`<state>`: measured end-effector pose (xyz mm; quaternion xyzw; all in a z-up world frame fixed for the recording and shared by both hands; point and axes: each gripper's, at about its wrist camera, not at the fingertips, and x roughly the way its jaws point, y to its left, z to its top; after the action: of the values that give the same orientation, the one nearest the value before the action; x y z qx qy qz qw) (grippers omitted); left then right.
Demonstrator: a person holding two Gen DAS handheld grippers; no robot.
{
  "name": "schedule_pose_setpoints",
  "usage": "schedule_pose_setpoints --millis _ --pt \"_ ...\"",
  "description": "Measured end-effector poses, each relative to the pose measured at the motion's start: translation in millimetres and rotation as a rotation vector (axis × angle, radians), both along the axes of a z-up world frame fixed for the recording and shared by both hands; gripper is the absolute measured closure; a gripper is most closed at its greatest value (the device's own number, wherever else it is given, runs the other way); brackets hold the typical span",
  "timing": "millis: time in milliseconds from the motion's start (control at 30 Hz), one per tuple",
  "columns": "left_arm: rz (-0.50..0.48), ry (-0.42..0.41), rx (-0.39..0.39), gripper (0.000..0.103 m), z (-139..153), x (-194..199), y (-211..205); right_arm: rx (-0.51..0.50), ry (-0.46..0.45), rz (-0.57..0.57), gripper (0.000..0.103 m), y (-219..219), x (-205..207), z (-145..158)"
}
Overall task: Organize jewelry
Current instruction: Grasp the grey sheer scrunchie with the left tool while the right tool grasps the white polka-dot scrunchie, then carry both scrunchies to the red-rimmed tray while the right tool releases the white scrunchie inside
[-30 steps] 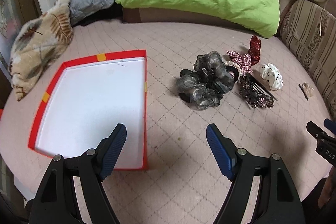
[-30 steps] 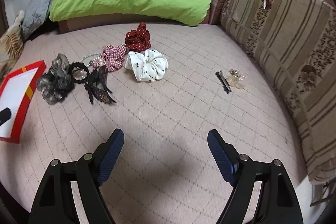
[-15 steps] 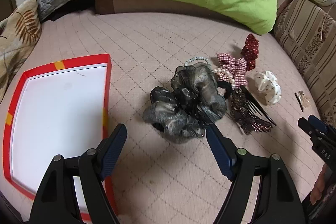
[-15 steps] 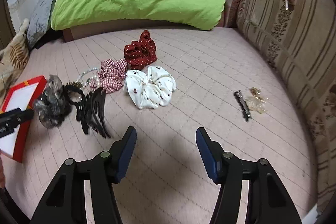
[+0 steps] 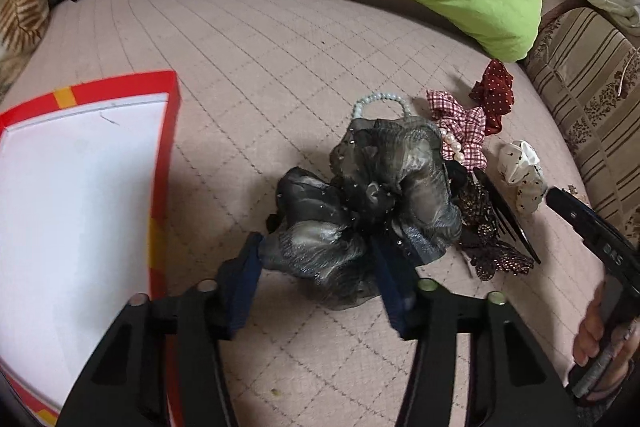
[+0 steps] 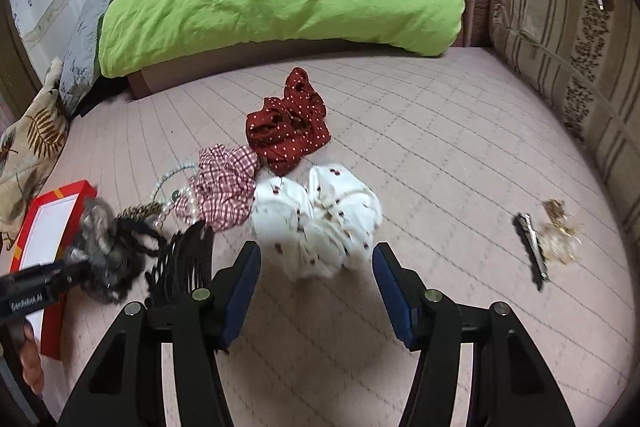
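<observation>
Centrally, on the quilted pink bed cover [image 5: 280, 67]: 1 grey organza scrunchie [image 5: 360, 211], sheer, ruffled, glitter-flecked; 1 pearl bracelet [image 5: 380, 99]; 1 red-checked scrunchie [image 5: 460, 123]; 1 dark red dotted scrunchie [image 6: 288, 127]; 1 white spotted scrunchie [image 6: 320, 227], soft and puffy; 1 black comb clip [image 6: 184, 259].

Left claw [image 5: 320, 267]: half open and closing, blue ribbed pads flanking the grey scrunchie's near ruffles; whether they press it cannot be told.

Right claw [image 6: 316, 279]: moderately wide, just short of the white scrunchie, holding nothing.

Red-rimmed white box [image 5: 168, 131]: at left, apart.
</observation>
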<state>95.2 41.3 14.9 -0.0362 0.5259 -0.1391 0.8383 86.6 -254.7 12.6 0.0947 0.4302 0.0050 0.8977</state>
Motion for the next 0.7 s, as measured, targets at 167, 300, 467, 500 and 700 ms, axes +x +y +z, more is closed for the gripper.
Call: schedule_pose_setpoints --millis 167,300,467,500,700 --pt "-0.012 0.013 -0.016 0.088 -3.6 1.4 -3.8 0.01 0.029 0.013 0.057 4.8 15.8 -11.6" --pt "-0.009 -0.02 -0.043 0.091 9.9 -8.1 -3.1 0.03 0.061 0.023 0.097 9.1 21.5 -17.0" --pt "-0.005 -0.056 -0.086 0.092 33.8 -25.3 2.9 0.061 0.027 0.016 0.099 7.5 7.4 -1.6" --pt "-0.004 -0.064 -0.095 0.092 39.2 -28.8 5.8 0.068 0.018 0.014 0.099 7.0 3.3 3.1" --pt "0.017 -0.116 -0.144 0.092 71.6 -51.1 32.1 0.1 -0.033 0.022 0.099 8.0 -23.3 36.4"
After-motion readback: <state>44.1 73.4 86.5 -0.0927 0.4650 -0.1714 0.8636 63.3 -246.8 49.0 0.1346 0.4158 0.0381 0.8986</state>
